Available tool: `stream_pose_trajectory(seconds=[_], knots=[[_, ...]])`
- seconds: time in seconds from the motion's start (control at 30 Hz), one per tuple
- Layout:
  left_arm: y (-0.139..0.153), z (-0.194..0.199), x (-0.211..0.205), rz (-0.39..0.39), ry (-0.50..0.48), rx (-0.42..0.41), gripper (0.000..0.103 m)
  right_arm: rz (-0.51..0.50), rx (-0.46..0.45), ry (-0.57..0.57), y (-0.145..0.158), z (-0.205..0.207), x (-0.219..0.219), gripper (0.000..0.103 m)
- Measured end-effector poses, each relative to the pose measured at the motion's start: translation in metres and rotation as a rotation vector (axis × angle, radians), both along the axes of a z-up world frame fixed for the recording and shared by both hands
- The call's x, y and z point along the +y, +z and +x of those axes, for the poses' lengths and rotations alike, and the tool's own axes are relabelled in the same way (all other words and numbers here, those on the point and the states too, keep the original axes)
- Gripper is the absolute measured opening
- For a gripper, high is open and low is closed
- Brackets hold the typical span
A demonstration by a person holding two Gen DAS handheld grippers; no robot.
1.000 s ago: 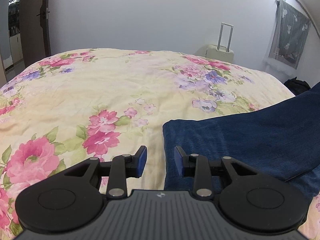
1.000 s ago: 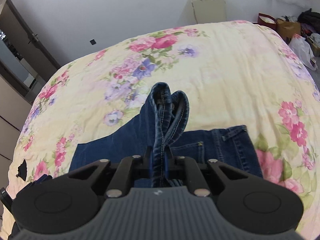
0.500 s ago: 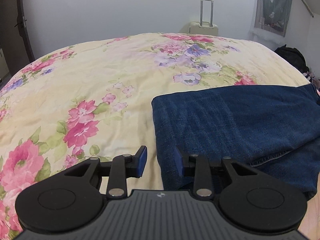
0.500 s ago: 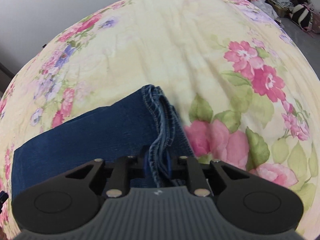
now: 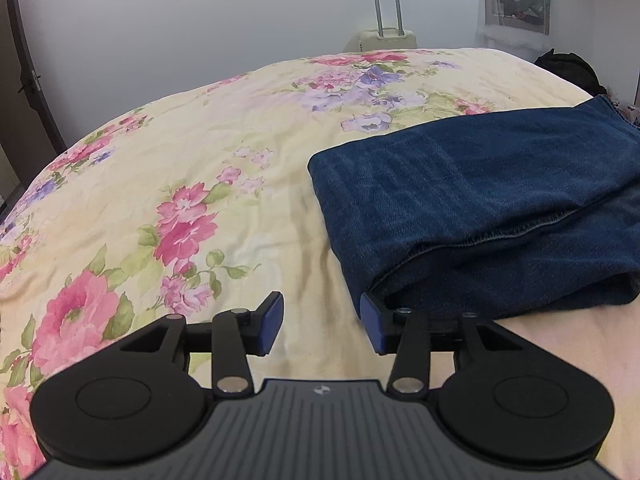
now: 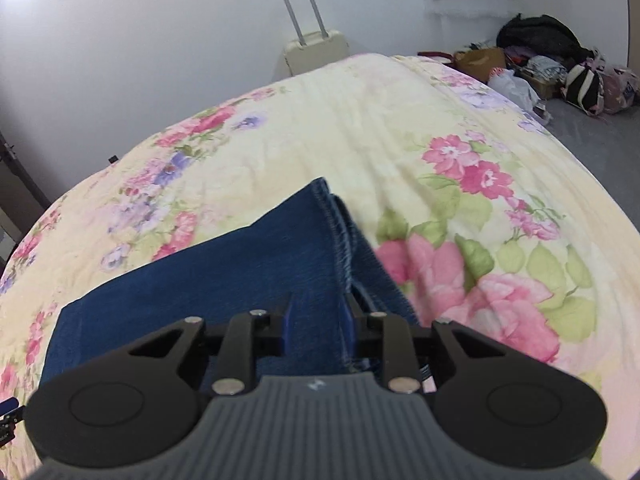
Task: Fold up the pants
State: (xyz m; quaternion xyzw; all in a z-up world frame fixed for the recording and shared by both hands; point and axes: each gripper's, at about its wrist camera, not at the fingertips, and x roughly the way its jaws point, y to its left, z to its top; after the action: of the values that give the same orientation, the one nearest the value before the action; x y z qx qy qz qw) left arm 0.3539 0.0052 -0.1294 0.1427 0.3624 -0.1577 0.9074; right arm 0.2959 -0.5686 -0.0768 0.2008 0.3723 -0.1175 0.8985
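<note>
The jeans (image 5: 480, 184) are lying folded on the bedspread (image 5: 200, 184). The left gripper (image 5: 320, 322) is opening, empty, beside the fold; the right gripper (image 6: 316, 322) is closing loosely around the hems. Next probably calls for releasing and smoothing.

The right gripper (image 6: 316, 322) points down at the folded jeans (image 6: 224, 280) lying on the floral bedspread (image 6: 400, 128). Its jaws are closing, with denim lying between the blue pads; whether they press on it cannot be told. The stitched hem (image 6: 336, 224) runs ahead from the right finger, its edge layers doubled just to the right. Beyond the bed, straight ahead, stands a suitcase (image 6: 316, 46); bags (image 6: 560, 64) lie on the floor far right.
</note>
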Motion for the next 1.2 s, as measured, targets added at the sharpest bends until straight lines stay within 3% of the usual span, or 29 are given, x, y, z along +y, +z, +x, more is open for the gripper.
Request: stream_pose_trajectory(seconds=[0.13,0.3,0.4,0.43,0.47,0.57,0.63,0.73,0.87,1.1,1.2], knots=[[-0.013,0.000,-0.006,-0.001,-0.007,0.028,0.053,-0.017,-0.025,-0.014,-0.022,-0.008,0.025,0.022],[-0.023,0.005,-0.028,0.001,-0.035,-0.005,0.057,-0.006,-0.011,-0.038,-0.052,-0.006,0.025,0.019],[-0.034,0.013,-0.047,0.096,-0.034,-0.040,0.057,-0.011,-0.005,-0.045,-0.058,-0.003,0.021,0.014],[-0.037,0.015,-0.051,0.139,-0.044,-0.058,0.047,-0.009,-0.006,-0.051,-0.058,-0.002,0.018,0.013],[-0.037,0.013,-0.054,0.180,-0.055,-0.083,0.022,-0.006,0.000,-0.055,-0.059,-0.001,0.016,0.010],[-0.025,0.001,-0.057,0.250,-0.130,-0.163,0.008,-0.018,0.045,-0.068,-0.060,0.005,0.010,0.000],[-0.025,-0.004,-0.056,0.287,-0.176,-0.171,0.008,-0.023,0.069,-0.067,-0.063,0.007,0.007,0.000],[-0.050,-0.002,-0.054,0.323,-0.198,-0.110,0.008,-0.028,0.115,-0.070,-0.076,0.008,0.003,0.000],[-0.066,-0.001,-0.056,0.322,-0.197,-0.085,0.008,-0.011,0.128,-0.066,-0.098,0.004,0.003,0.000],[-0.041,-0.011,-0.038,0.269,-0.236,-0.007,0.012,-0.021,0.159,-0.044,-0.095,0.007,0.001,0.000],[-0.028,-0.025,-0.029,0.311,-0.245,-0.015,0.015,-0.023,0.174,-0.039,-0.085,-0.003,0.003,0.000]])
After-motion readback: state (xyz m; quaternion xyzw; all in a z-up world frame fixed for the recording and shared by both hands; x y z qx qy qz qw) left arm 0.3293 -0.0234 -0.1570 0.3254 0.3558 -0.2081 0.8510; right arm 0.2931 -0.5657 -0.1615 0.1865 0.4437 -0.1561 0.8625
